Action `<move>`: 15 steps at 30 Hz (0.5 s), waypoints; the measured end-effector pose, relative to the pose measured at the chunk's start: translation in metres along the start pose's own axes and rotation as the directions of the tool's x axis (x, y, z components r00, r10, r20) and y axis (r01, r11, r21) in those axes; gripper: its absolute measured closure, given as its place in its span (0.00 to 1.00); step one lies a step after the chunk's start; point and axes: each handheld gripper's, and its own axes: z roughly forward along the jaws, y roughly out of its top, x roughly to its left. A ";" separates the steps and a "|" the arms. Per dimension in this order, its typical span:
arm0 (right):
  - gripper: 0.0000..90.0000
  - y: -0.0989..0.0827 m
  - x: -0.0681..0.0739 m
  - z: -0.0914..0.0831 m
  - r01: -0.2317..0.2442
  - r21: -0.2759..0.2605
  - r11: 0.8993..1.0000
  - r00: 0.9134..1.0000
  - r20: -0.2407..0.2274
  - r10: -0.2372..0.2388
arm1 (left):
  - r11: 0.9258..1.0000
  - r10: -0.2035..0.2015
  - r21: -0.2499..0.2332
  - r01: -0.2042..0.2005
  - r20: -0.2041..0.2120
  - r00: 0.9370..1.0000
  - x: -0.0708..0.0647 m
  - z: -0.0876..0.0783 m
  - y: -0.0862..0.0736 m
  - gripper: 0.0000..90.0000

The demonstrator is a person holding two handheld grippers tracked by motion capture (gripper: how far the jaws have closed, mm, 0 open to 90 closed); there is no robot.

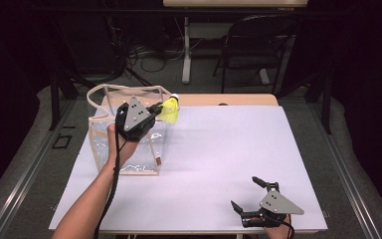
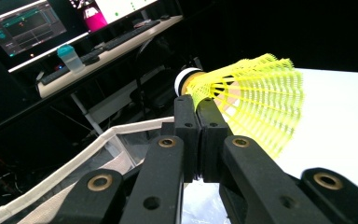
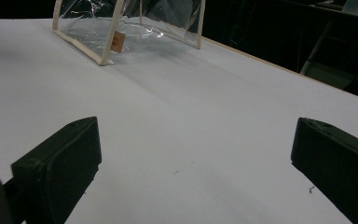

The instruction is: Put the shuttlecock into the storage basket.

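1. Where the left gripper point(image 1: 155, 108) crosses the clear bag point(image 1: 129, 159) in the high view, its jaws are hard to separate; it holds a shuttlecock point(image 1: 170, 110) above the bag's rim.
2. Left gripper view: jaws clamp the shuttlecock's skirt near the cork.
3. Right gripper view: bag top cut off; right gripper point(image 3: 193, 172) spread wide, low over the table point(image 3: 177, 130).

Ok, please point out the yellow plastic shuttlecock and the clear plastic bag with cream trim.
yellow plastic shuttlecock point(image 2: 256, 100), left gripper view, on its mesh skirt.
clear plastic bag with cream trim point(image 1: 142, 162), high view, on its front wall.
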 end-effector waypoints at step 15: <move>0.01 0.000 0.000 0.000 -0.001 0.000 1.000 1.000 0.000 0.001 | 1.000 -0.012 -0.005 0.012 -0.026 1.000 0.009 -0.001 0.003 0.99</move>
